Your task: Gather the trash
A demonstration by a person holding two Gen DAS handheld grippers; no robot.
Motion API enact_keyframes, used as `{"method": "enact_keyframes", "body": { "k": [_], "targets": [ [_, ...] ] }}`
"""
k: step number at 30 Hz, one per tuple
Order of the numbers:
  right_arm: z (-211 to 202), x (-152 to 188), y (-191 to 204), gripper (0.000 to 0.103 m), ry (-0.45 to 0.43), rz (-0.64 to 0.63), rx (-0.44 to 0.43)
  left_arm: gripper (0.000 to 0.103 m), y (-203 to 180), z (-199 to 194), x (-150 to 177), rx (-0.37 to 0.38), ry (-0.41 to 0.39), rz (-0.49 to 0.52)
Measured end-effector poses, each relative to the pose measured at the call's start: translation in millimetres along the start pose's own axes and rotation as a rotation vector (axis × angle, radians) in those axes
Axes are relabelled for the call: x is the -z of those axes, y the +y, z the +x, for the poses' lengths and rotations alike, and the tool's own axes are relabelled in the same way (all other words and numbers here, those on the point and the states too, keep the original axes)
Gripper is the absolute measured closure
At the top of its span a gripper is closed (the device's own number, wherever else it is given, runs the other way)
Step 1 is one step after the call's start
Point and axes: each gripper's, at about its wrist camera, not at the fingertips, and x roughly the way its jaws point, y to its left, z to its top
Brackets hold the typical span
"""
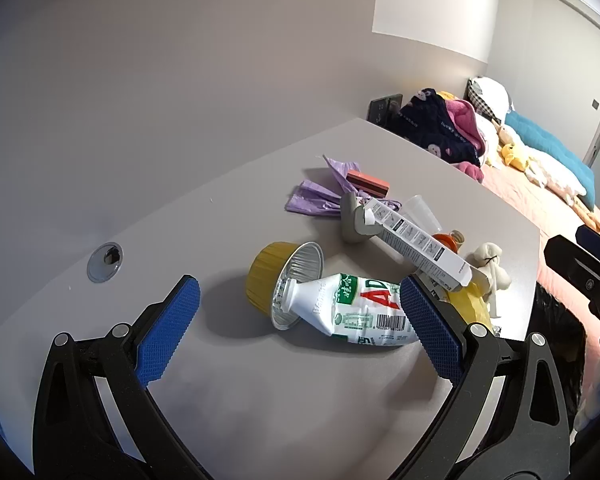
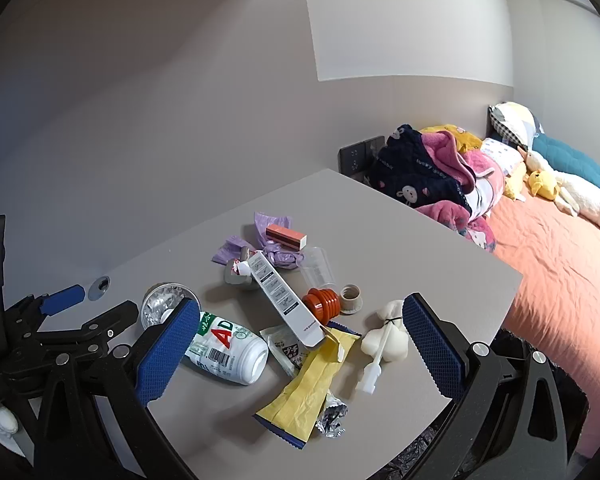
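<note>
Trash lies scattered on a grey table (image 1: 260,400) (image 2: 400,240). A white drink bottle (image 1: 352,312) (image 2: 228,354) lies on its side, neck inside a yellow foil cup (image 1: 284,280) (image 2: 162,304). A long white carton (image 1: 420,240) (image 2: 286,300), an orange cap (image 2: 322,304), a yellow wrapper (image 2: 316,384), a white squeeze bulb (image 2: 386,342) and a purple bag (image 1: 320,196) (image 2: 260,248) lie around it. My left gripper (image 1: 300,324) is open above the bottle. My right gripper (image 2: 300,340) is open over the wrapper, nothing held.
A bed (image 2: 560,272) with an orange sheet, piled clothes (image 2: 432,176) and plush toys stands beyond the table's right edge. A black bag (image 2: 420,452) hangs below the table's near right corner. A cable hole (image 1: 105,262) sits at the table's left. A wall backs the table.
</note>
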Motion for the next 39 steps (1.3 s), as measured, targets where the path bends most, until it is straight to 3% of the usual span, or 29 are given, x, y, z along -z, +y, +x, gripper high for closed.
{"method": "enact_keyframes", "body": {
  "k": [39],
  "targets": [
    [-1.0, -0.8, -0.8, 0.002, -0.004, 0.001, -0.001, 0.006, -3.1, -5.1, 1.2, 0.010, -0.007, 0.013]
  ]
}}
